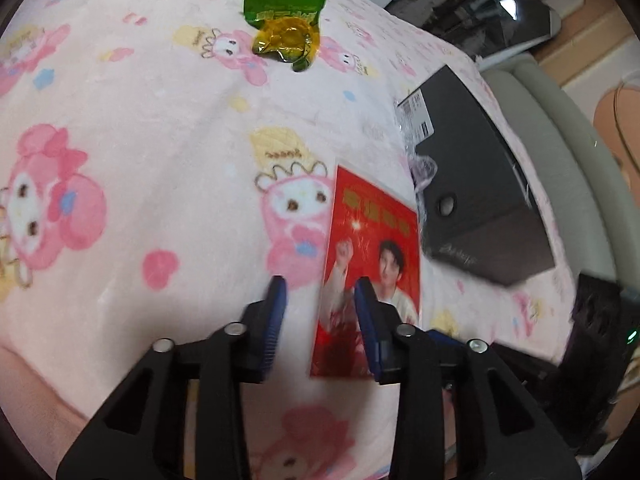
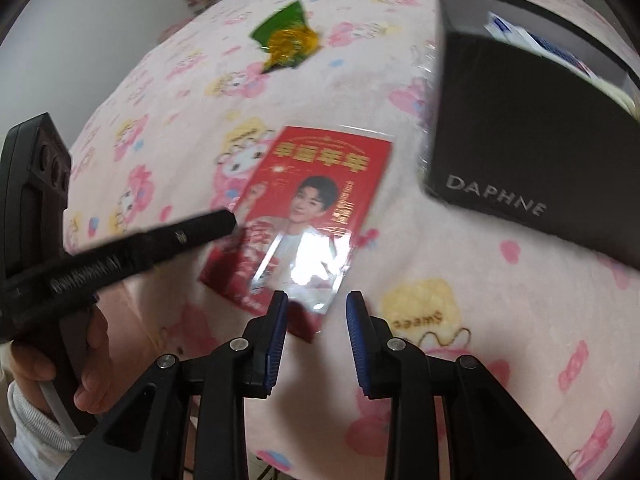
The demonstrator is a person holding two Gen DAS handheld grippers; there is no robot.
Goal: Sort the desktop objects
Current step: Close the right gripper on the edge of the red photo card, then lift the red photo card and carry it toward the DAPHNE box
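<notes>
Red card (image 1: 372, 264) flat on blanket (image 1: 160, 160); left tool (image 1: 320, 312) open, low over it; right tool (image 2: 318, 312) open, near its corner.

Inspector A: Blanket (image 1: 160, 128) is showing pale pink with pink and yellow cartoon rabbits. Card (image 1: 372, 240)?

Inspector B: Showing red with gold lettering. Wrapper (image 1: 286, 26) is showing green and gold; box (image 2: 520, 128) is showing black with grey lettering.

Your black box (image 2: 532, 136) blocks the right; blanket (image 1: 160, 128) toward the snack packet (image 1: 286, 36) looks passable, though blurred.
</notes>
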